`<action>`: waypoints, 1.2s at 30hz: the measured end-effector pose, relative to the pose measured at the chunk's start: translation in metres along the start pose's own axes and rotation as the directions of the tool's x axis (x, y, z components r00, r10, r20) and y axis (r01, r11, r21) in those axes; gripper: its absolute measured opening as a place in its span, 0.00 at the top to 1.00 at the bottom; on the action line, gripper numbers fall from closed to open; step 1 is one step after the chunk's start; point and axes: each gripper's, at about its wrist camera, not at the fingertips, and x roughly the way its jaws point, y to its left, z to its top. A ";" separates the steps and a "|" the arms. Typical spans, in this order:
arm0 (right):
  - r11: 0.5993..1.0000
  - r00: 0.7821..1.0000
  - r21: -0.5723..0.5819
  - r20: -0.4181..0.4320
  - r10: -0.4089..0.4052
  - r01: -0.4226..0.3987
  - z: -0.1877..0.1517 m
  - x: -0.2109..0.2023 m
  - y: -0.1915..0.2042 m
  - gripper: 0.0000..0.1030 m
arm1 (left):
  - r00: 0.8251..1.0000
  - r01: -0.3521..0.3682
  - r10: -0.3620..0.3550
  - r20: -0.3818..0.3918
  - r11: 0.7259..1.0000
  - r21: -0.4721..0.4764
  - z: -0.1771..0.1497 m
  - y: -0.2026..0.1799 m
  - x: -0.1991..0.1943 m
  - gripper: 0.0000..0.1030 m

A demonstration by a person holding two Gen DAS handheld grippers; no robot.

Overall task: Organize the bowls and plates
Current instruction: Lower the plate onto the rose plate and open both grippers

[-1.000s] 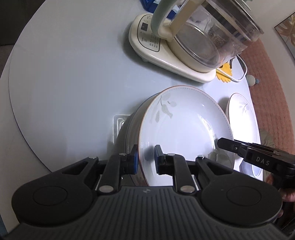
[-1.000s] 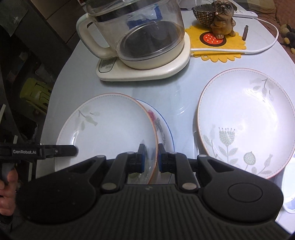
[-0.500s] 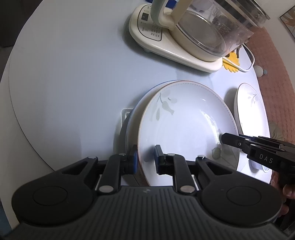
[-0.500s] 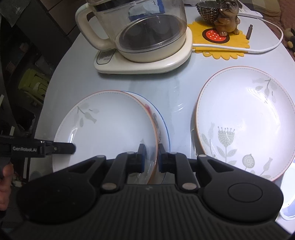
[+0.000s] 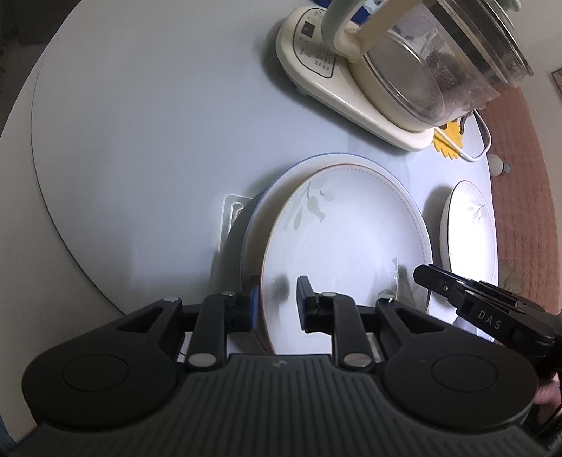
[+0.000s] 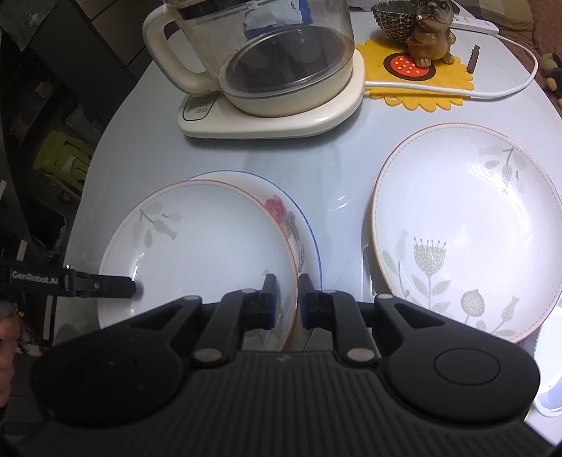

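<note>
Three plates show on the pale blue bench (image 6: 351, 182). The leaf plate (image 6: 203, 253) lies on top of the rose plate (image 6: 298, 225), which has a blue rim and peeks out on the right and far side; the flower plate (image 6: 467, 225) lies apart to the right. Two grippers hold the leaf plate: the left gripper (image 5: 277, 302) has its fingers pinching the near-left rim, one below and one above, and the right gripper (image 6: 284, 302) has its fingers pinching the near-right rim the same way. Beyond the plates stands one glass kettle (image 6: 281, 63) on its cream base. To its right one yellow mat (image 6: 439, 84) carries one dog figure (image 6: 432, 31), and one white cord (image 6: 491, 93) crosses the mat.
</note>
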 end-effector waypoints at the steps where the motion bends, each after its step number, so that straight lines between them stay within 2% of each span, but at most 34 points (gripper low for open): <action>1: 1.000 1.000 -0.006 0.004 -0.005 0.005 0.000 -0.001 0.001 0.84 | 1.000 0.006 -0.006 -0.002 1.000 -0.013 -0.002 0.001 -0.001 0.77; 12: 1.000 0.999 0.007 0.046 -0.003 0.002 -0.006 -0.019 -0.004 0.84 | 0.999 -0.022 0.022 0.026 0.999 -0.025 -0.026 0.000 -0.024 0.75; 23: 0.999 0.988 -0.017 0.149 0.044 -0.042 -0.010 -0.077 0.011 0.84 | 0.991 -0.039 0.038 0.132 0.999 0.003 -0.058 -0.020 -0.077 0.75; 33: 0.995 0.969 -0.083 0.233 0.079 -0.061 -0.023 -0.124 0.032 0.84 | 0.959 -0.082 0.068 0.276 0.996 0.036 -0.084 -0.046 -0.132 0.75; 36: 0.994 0.963 -0.094 0.258 0.082 -0.059 -0.026 -0.136 0.036 0.83 | 0.946 -0.091 0.070 0.317 0.995 0.050 -0.093 -0.052 -0.147 0.68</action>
